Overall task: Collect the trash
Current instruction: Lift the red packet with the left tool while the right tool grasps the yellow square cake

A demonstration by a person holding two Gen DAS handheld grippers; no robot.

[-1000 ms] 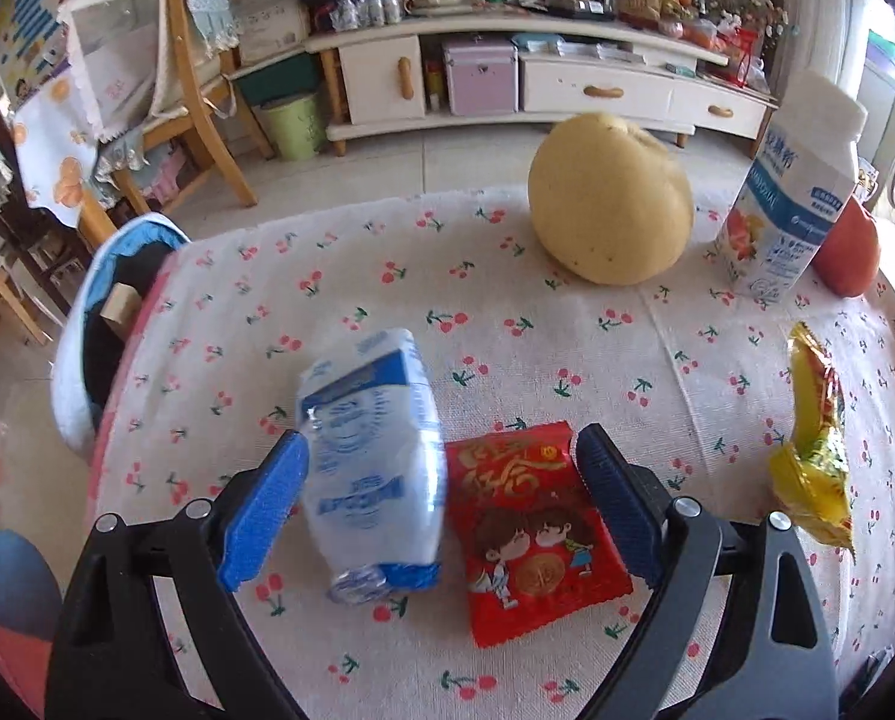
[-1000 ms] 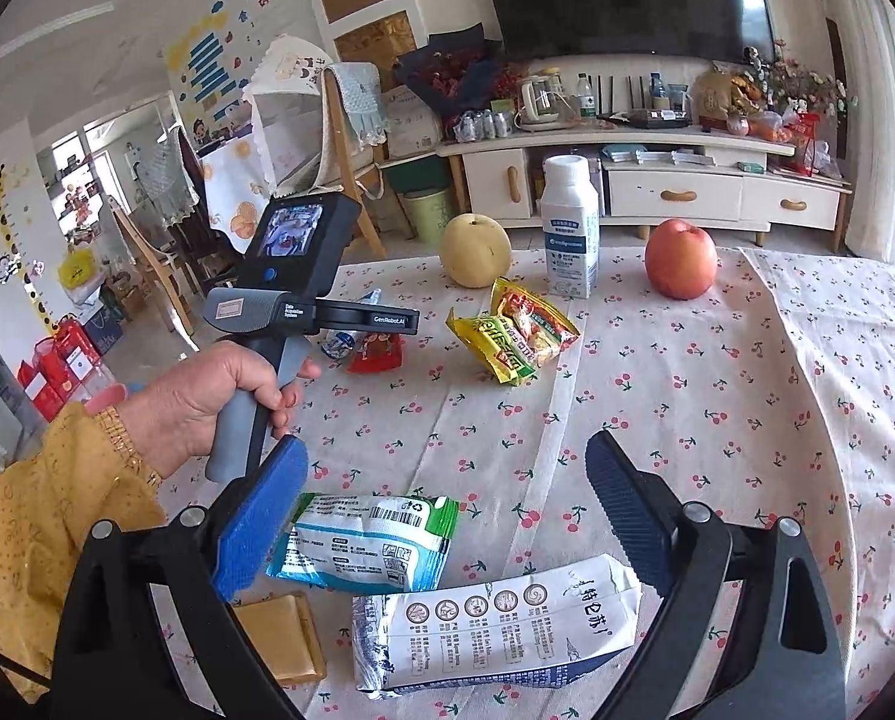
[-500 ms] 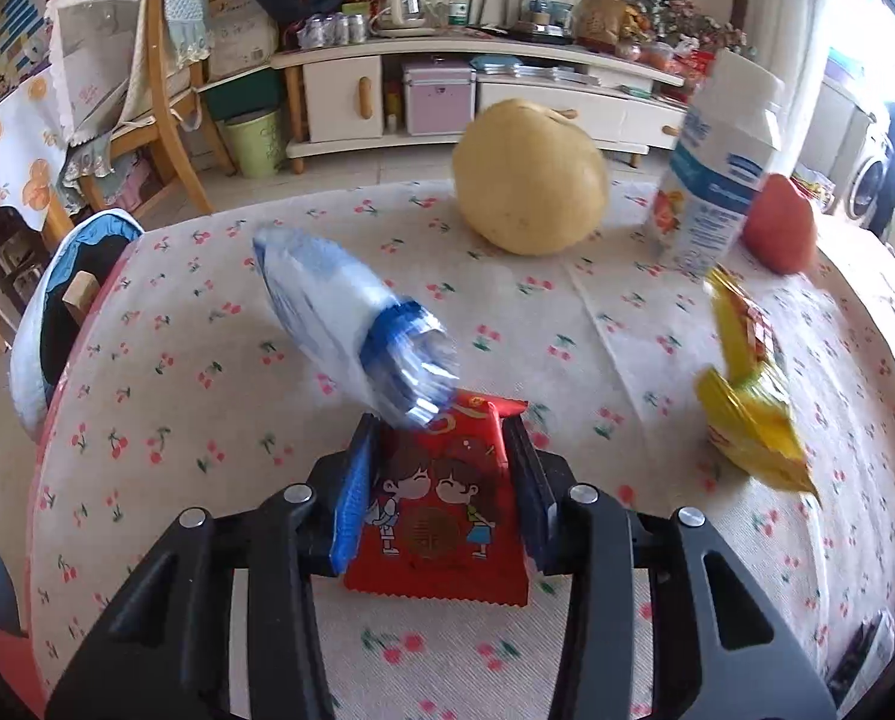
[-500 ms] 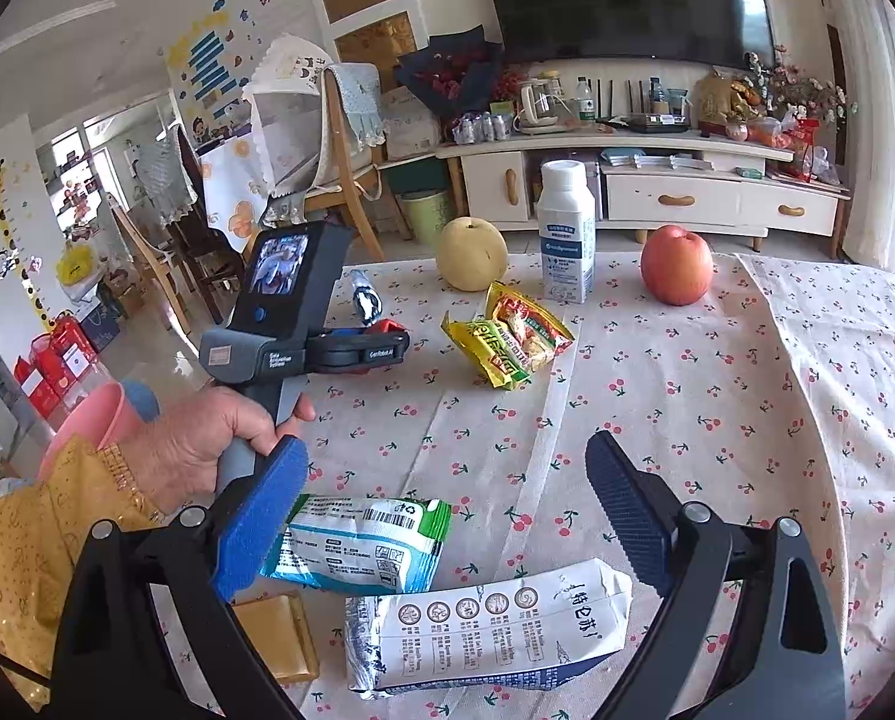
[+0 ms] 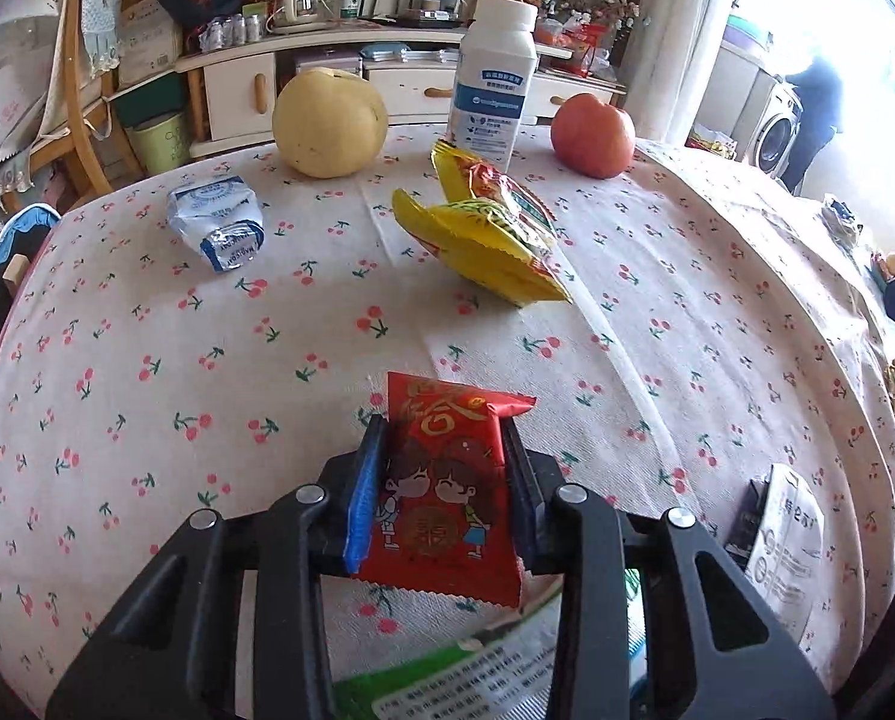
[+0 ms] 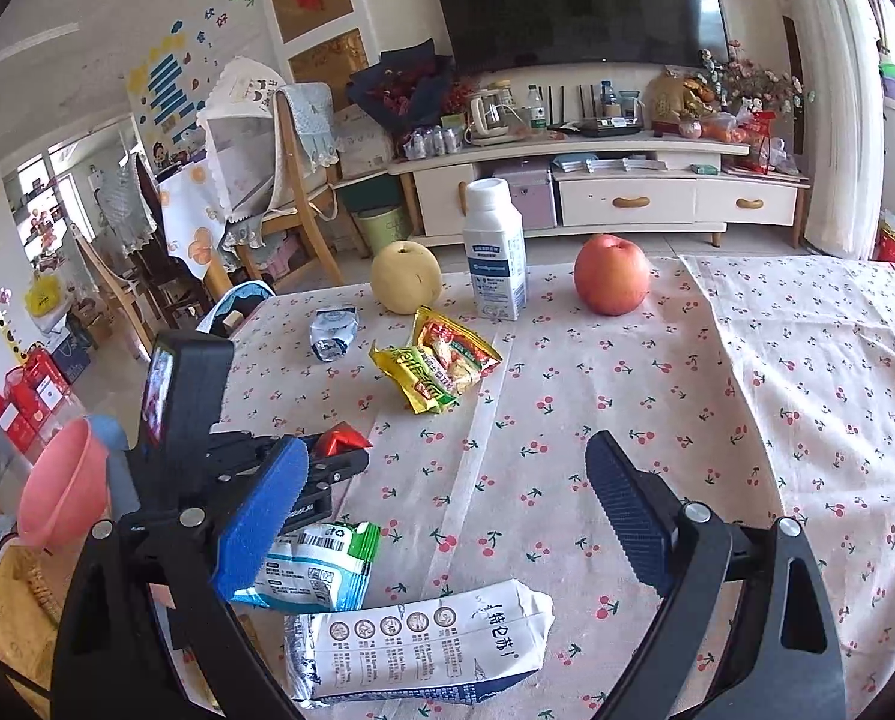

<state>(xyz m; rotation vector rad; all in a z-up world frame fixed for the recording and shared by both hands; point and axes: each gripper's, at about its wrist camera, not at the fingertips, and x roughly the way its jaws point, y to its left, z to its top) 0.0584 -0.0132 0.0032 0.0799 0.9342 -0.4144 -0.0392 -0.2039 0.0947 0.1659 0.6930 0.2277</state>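
Observation:
A red snack packet (image 5: 447,492) with cartoon figures sits between the blue pads of my left gripper (image 5: 441,438). The jaws are closing and press on both of its sides, holding it above the cherry-print tablecloth (image 5: 147,420). In the right wrist view the left gripper (image 6: 327,462) hovers at the table's left with a tip of the red packet (image 6: 342,439) showing. My right gripper (image 6: 447,468) stands open and holds nothing, above a flattened white carton (image 6: 417,648) and a green-white wrapper (image 6: 321,564). A yellow snack bag (image 5: 489,228) and a crumpled blue-white pouch (image 5: 219,222) lie farther off.
A pear (image 5: 327,123), a white milk bottle (image 5: 495,72) and an apple (image 5: 594,126) stand at the table's far edge. A pink basin (image 6: 63,486) sits off the table's left side beside a person's sleeve. Chairs and a TV cabinet lie beyond.
My left gripper shut on the red packet and drew back with it toward the near edge. The blue-white pouch tumbled clear and now lies far off. The right gripper barely shifted.

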